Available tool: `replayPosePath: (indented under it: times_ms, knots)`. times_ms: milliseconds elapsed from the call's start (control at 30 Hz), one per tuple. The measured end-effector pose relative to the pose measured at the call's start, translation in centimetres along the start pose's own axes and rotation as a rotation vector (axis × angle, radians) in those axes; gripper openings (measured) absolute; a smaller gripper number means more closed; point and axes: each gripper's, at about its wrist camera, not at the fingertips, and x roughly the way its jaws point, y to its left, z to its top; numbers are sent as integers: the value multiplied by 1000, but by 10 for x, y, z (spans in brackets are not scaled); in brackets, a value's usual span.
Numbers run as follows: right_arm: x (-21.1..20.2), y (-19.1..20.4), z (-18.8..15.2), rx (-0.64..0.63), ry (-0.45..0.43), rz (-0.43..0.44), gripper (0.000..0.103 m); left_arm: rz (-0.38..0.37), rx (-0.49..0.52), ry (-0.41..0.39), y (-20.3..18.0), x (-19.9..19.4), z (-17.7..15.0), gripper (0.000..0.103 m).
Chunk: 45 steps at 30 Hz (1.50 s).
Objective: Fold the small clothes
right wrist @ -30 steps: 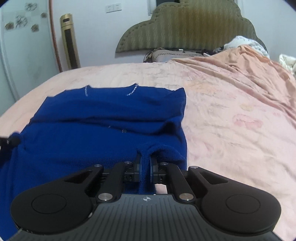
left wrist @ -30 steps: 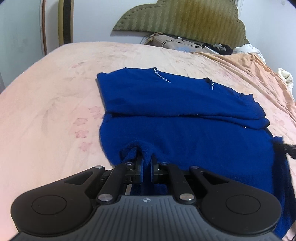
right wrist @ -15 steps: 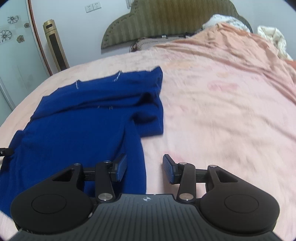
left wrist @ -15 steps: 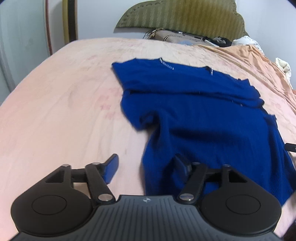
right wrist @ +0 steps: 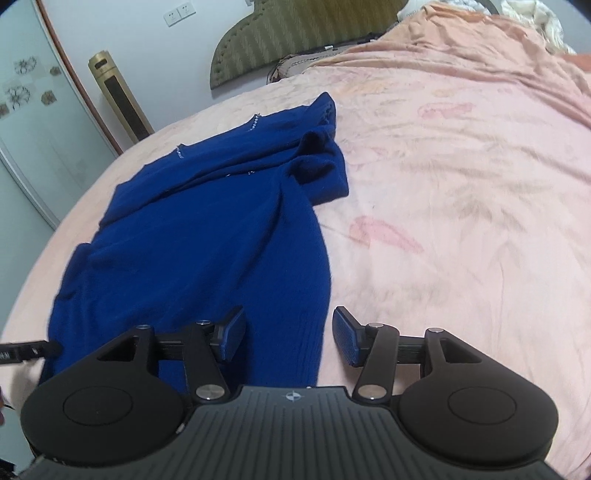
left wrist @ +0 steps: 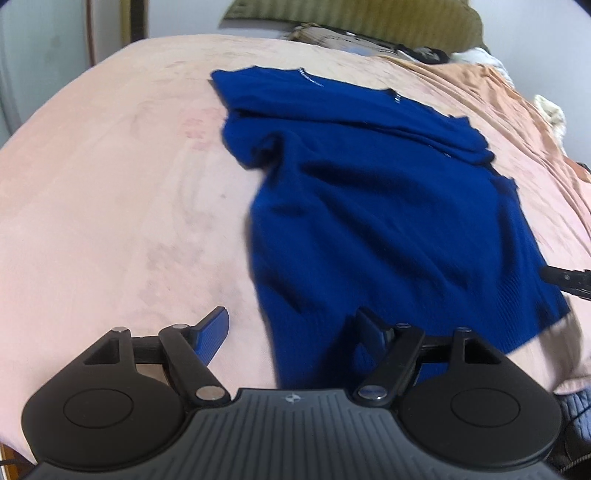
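This is a bedroom in a home. A wide bed [right wrist: 461, 184] with a pink flowered sheet fills the view, an olive padded headboard [right wrist: 295, 33] stands against the white wall, and a golden tower fan [right wrist: 118, 96] stands beside it.

sweater [left wrist: 388, 206] on bed [left wrist: 110, 184] | headboard [right wrist: 303, 33] behind | fan [right wrist: 118, 99] left of headboard

My left gripper [left wrist: 291, 332] and right gripper [right wrist: 288, 338] hang with jaws spread wide, nothing between them but the near hem of the blue sweater [left wrist: 373, 199]. Left and right of the sweater, the pink bedspread [right wrist: 461, 192] lies open. Beyond the sweater, clutter [left wrist: 369, 37] crowds the headboard [right wrist: 314, 33], and rumpled bedding [left wrist: 524, 110] rises at its far right.
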Motion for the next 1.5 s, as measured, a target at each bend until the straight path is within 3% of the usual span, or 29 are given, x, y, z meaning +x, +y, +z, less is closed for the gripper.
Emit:
replayPosePath:
  times_ms: [333, 467, 567, 667, 700, 733, 767, 800, 867, 1100, 1500]
  knots:
    - [-2, 24, -13, -53, 11, 24, 61, -52, 39, 0, -24, 5, -7, 79]
    - [1, 45, -20, -158, 12, -31, 61, -20, 59, 2, -34, 11, -4, 78]
    - [4, 58, -26, -261, 12, -85, 61, -37, 43, 4, -33, 13, 0, 77]
    - [5, 66, -31, -340, 13, -117, 62, -37, 60, 7, -37, 13, 0, 63]
    - [5, 67, -31, -350, 12, -114, 55, -37, 76, 9, -39, 13, 0, 56]
    - [4, 68, -31, -353, 13, -102, 47, -41, 91, 11, -42, 13, 0, 40]
    - [3, 69, -31, -354, 15, -78, 40, -54, 105, 20, -44, 13, -1, 32]
    - [3, 70, -31, -346, 21, -47, 24, -67, 115, 24, -46, 13, -1, 24]
    - [1, 73, -30, -349, 10, -38, 18, -68, 127, 28, -49, 12, 0, 14]
    - [-14, 65, -12, -255, -66, 22, 14, -55, 118, -13, -50, 3, 12, 11]
    - [-21, 89, 16, -299, -206, 37, 14, 2, 153, -122, -65, -12, 49, 11]
